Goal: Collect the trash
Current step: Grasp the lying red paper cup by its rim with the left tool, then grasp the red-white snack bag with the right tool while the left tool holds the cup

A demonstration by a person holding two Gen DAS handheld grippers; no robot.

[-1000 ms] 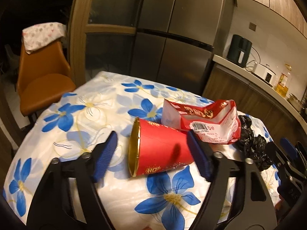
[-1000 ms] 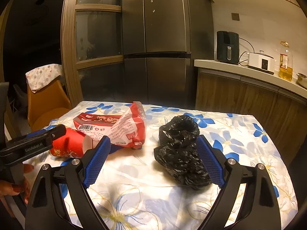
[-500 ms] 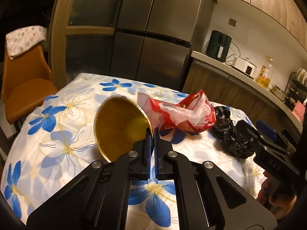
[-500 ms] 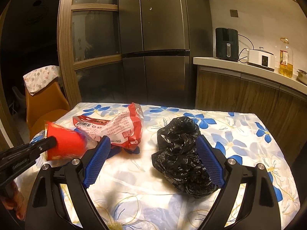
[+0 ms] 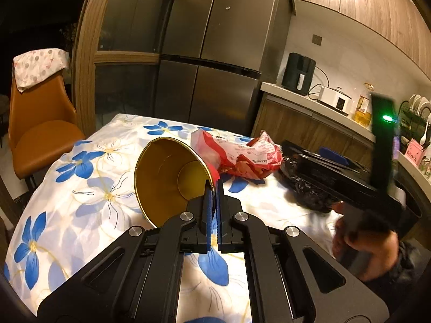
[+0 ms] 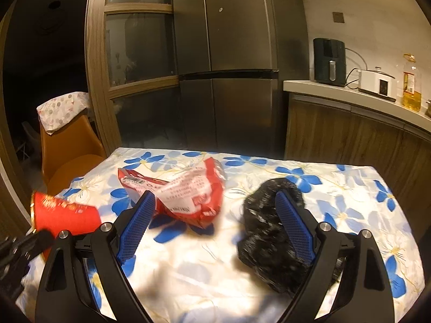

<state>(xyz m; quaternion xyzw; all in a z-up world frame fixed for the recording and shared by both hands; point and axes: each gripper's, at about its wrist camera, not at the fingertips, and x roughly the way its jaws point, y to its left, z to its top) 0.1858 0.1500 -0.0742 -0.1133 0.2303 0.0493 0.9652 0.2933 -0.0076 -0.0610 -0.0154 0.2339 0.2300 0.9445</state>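
Progress is at an early stage, by my reading. My left gripper (image 5: pixel 212 188) has its jaws clenched on the rim of the red paper cup (image 5: pixel 172 177), which is tipped with its gold-lined mouth toward the camera and appears lifted clear of the worktop (image 5: pixel 80 188); the right wrist view shows the same cup at the near left edge of the cloth. My right gripper (image 6: pixel 215 226) has its jaws released and wide, holding nothing, poised above the worktop with the black trash bag (image 6: pixel 269 242) partly between and beneath its fingers; contact cannot be confirmed, the bag being blurred. The red snack wrapper (image 6: pixel 188 191) lies loose mid-worktop, just beside the bag, uncollected. Remaining, as I judge it: open the bag, drop in the cup, then the wrapper. Clearances: the cloth hangs over the worktop edges on all sides; an orange chair (image 5: pixel 40 134) stands off the far left corner and the kitchen counter (image 6: pixel 350 99) runs along the right. The middle and near worktop are open for moving.
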